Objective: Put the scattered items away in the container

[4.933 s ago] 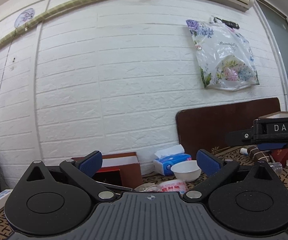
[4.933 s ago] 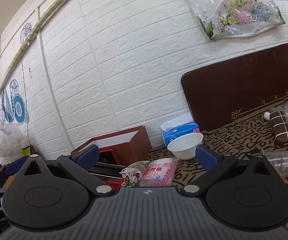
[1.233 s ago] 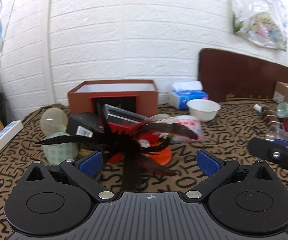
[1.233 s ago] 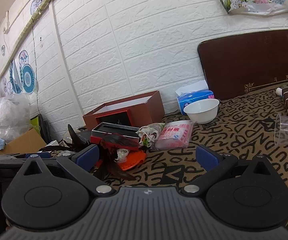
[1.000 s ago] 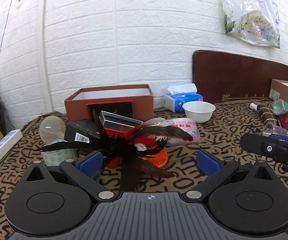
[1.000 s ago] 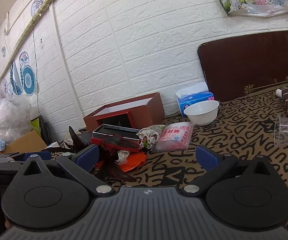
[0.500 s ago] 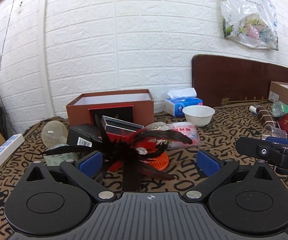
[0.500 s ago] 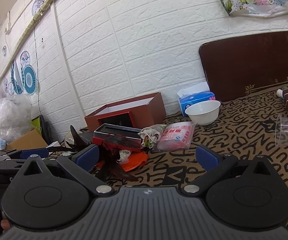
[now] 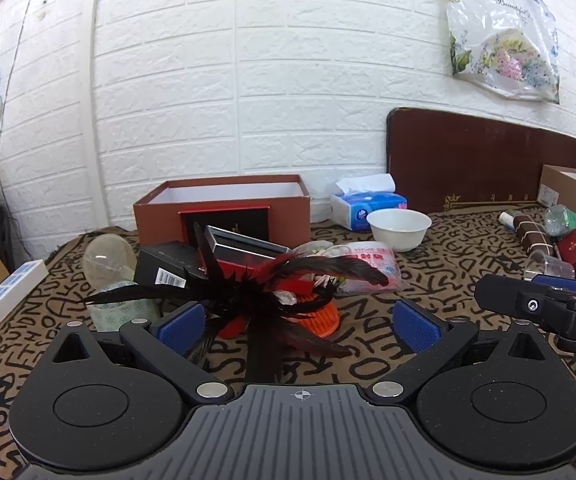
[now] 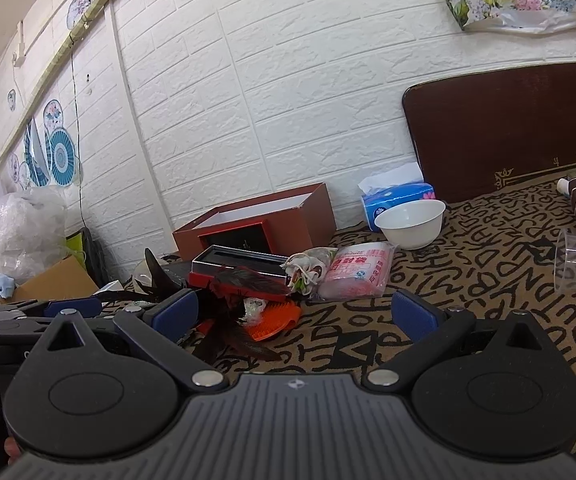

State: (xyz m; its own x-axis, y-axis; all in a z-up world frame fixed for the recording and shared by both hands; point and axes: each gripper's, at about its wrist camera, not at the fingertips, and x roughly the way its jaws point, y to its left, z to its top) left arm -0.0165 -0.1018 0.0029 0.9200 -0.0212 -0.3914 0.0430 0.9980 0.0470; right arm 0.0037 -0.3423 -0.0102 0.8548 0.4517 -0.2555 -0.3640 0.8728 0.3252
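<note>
From the left wrist, the left gripper (image 9: 300,322) gapes empty, lined up on the near feathers (image 9: 248,292); the box (image 9: 224,210) waits behind. From the right wrist, the right gripper (image 10: 296,310) gapes empty too, feathers left of centre.

"Beautiful" in script on the floral plastic bag (image 9: 502,36) against the brick wall (image 9: 248,80)
</note>
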